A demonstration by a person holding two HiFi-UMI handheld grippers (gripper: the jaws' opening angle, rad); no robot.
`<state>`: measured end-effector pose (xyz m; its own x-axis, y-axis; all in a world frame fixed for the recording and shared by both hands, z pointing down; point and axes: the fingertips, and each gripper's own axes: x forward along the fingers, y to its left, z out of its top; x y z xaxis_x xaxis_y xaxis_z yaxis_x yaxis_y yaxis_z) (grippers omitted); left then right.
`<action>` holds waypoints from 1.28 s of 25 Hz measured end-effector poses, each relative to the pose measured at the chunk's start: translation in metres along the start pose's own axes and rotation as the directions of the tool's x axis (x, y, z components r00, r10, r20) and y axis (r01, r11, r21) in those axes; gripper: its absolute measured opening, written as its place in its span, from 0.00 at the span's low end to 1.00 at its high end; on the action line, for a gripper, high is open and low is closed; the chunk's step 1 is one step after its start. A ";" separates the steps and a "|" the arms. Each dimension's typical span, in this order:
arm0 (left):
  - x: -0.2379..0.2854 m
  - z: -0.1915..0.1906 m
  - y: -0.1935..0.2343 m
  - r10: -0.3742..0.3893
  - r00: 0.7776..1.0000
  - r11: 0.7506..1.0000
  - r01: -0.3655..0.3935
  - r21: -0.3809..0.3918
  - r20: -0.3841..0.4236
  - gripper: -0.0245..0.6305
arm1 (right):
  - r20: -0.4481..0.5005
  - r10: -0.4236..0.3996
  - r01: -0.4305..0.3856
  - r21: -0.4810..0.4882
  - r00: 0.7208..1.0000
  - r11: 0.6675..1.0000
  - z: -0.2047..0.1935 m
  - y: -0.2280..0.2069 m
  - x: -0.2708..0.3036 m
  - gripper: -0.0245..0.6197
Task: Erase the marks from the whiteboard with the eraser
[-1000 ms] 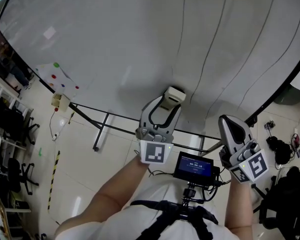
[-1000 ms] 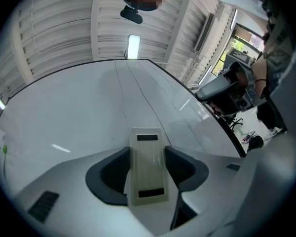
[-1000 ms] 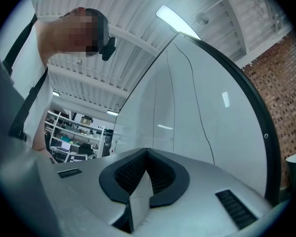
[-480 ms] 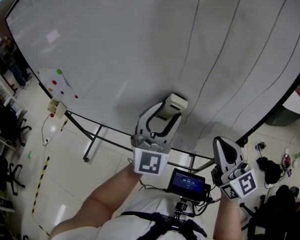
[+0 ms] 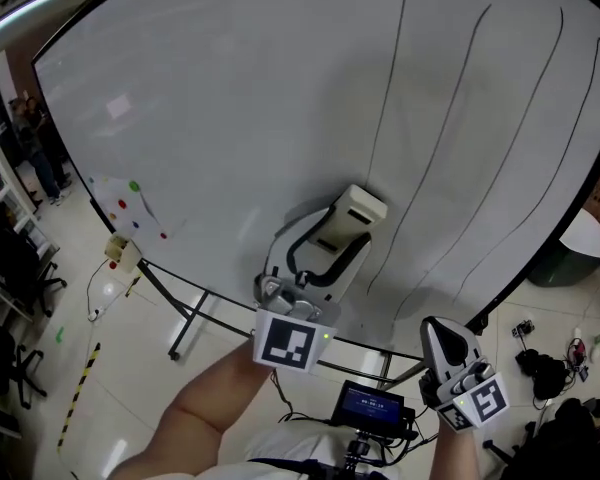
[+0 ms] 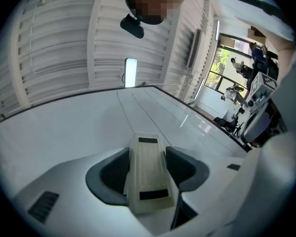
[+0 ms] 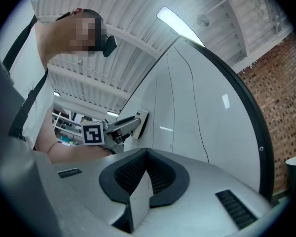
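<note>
The whiteboard [image 5: 230, 98] fills the head view, and several long black lines [image 5: 460, 118] run down its right half. My left gripper [image 5: 338, 230] is shut on a cream eraser [image 5: 356, 208], held up in front of the board just left of the leftmost line [image 5: 388, 98]. Contact with the board cannot be told. In the left gripper view the eraser [image 6: 147, 174] sits lengthwise between the dark pads [image 6: 113, 169], pointing at the board [image 6: 64, 127]. My right gripper [image 5: 438, 333] hangs low at the bottom right, shut and empty. Its view shows the closed jaws [image 7: 147, 157], the eraser [image 7: 142, 121] and the lines [image 7: 197, 102].
Coloured magnets [image 5: 132, 200] dot the board's lower left corner, with a small box [image 5: 121, 254] below it. The board's black stand bars [image 5: 185, 313] cross the tiled floor. Office chairs [image 5: 10, 268] and people [image 5: 35, 138] are at the left. A small screen [image 5: 375, 406] hangs at my chest.
The left gripper has risen up along the board with the eraser in it. The right gripper has stayed low and shut, and the head view has tilted upward.
</note>
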<state>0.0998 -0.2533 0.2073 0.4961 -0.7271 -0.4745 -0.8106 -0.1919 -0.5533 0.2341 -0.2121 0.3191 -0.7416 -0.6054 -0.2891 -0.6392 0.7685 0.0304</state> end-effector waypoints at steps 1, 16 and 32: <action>0.007 0.012 0.007 0.001 1.000 0.999 -0.002 0.047 0.031 0.44 | 0.005 0.002 -0.002 -0.003 1.000 1.000 0.002 -0.001 0.002 0.07; -0.030 -0.049 -0.023 -0.204 0.964 0.898 0.253 0.359 -0.170 0.43 | -0.004 -0.022 0.022 0.007 1.000 1.000 -0.001 0.005 -0.002 0.07; -0.056 -0.081 -0.018 -0.200 0.958 0.949 0.242 0.204 -0.204 0.42 | -0.020 -0.086 0.086 -0.011 0.996 0.996 -0.001 -0.001 -0.007 0.07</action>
<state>0.0612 -0.2628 0.2987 0.5742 -0.7929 -0.2039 -0.5857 -0.2238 -0.7791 0.2398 -0.2085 0.3222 -0.6879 -0.6730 -0.2717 -0.7025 0.7115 0.0161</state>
